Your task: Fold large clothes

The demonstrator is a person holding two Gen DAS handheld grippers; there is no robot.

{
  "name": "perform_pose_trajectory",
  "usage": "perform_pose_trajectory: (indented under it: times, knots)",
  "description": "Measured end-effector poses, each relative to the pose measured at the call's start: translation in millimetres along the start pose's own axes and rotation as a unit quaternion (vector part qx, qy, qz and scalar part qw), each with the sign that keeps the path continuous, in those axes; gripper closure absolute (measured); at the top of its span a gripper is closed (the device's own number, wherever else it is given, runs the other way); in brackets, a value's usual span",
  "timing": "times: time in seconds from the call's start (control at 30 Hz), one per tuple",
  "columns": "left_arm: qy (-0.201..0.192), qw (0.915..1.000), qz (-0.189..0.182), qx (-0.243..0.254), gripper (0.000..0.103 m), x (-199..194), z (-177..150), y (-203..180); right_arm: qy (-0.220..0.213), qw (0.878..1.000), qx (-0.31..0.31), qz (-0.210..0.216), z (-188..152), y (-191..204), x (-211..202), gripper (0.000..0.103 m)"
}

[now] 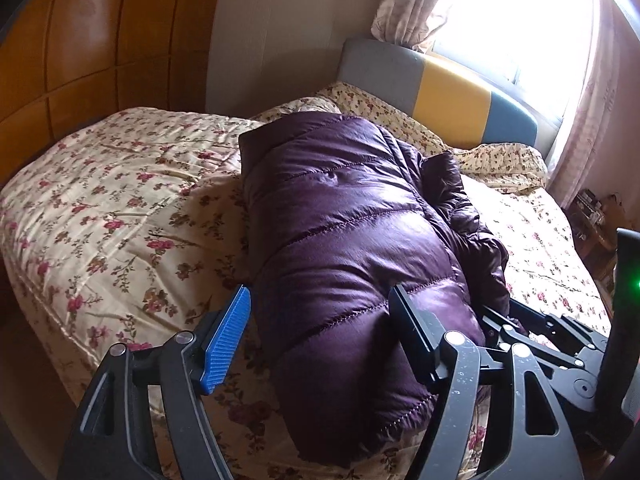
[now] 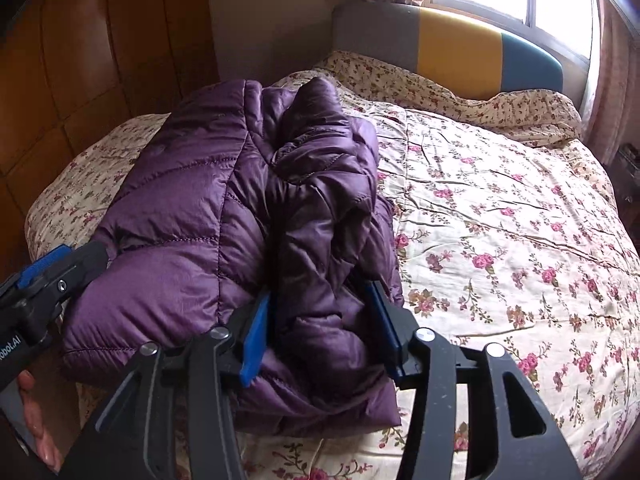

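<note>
A purple quilted puffer jacket (image 1: 344, 216) lies folded into a long bundle on the bed. My left gripper (image 1: 320, 300) straddles its near end with the jaws wide. The blue left pad (image 1: 226, 344) stands clear of the fabric and the black right finger (image 1: 412, 332) rests against it. In the right wrist view the jacket (image 2: 200, 208) shows a rumpled fold of sleeve on its right side. My right gripper (image 2: 318, 296) has that fold between its blue pads (image 2: 256, 340), with dark gaps beside the fabric. The left gripper (image 2: 60, 268) sits at the jacket's left edge, held by a hand (image 2: 36, 420).
The bed carries a cream floral quilt (image 2: 500, 220) with bare room right of the jacket. A grey, yellow and blue headboard (image 2: 460, 48) and a pillow (image 2: 520, 116) lie at the far end. A wooden wardrobe (image 1: 100, 40) stands left; a curtained window (image 1: 520, 12) glares at the back.
</note>
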State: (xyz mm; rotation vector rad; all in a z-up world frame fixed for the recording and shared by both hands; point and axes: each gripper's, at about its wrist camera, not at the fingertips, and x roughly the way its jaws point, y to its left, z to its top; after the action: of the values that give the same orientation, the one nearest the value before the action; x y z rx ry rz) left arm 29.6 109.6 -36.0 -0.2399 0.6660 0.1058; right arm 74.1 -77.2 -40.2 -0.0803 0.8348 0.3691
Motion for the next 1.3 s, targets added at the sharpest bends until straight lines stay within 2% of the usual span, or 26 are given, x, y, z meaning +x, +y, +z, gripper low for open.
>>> perform_pose_trajectory:
  times: [0.07, 0.13, 0.2, 0.43, 0.67, 0.9, 1.3]
  knots:
    - [-0.004, 1.0, 0.002, -0.004, 0.023, -3.9, -0.3, 1.5, -0.001, 1.0, 0.003, -0.004, 1.5, -0.5, -5.9, 0.052]
    - [-0.01, 0.9999, 0.008, -0.01, 0.022, -9.9, -0.7, 4.1, -0.002, 1.0, 0.004, -0.011, 3.7, 0.0, -12.6, 0.049]
    - [-0.013, 0.9997, 0.013, -0.015, 0.016, -14.8, -0.6, 7.3, -0.004, 1.0, 0.003, -0.02, 5.6, 1.9, -20.0, 0.046]
    - [-0.022, 0.9986, 0.029, -0.038, 0.015, -33.4, -3.4, 20.5, -0.011, 0.999, -0.003, -0.03, 5.5, 12.5, -38.8, 0.044]
    - [-0.019, 0.998, 0.044, -0.042, 0.007, -45.2, -11.5, 23.7, -0.022, 0.999, -0.01, -0.033, 1.6, 19.2, -47.7, 0.04]
    - [-0.024, 0.9976, 0.06, -0.026, 0.004, -53.8, -14.8, 15.5, -0.031, 0.998, -0.021, -0.048, -10.6, 21.8, -52.7, 0.029]
    - [-0.013, 0.9974, 0.07, -0.014, 0.004, -48.5, -17.0, 11.5, -0.028, 0.996, -0.045, -0.076, -17.7, 23.5, -47.4, 0.028]
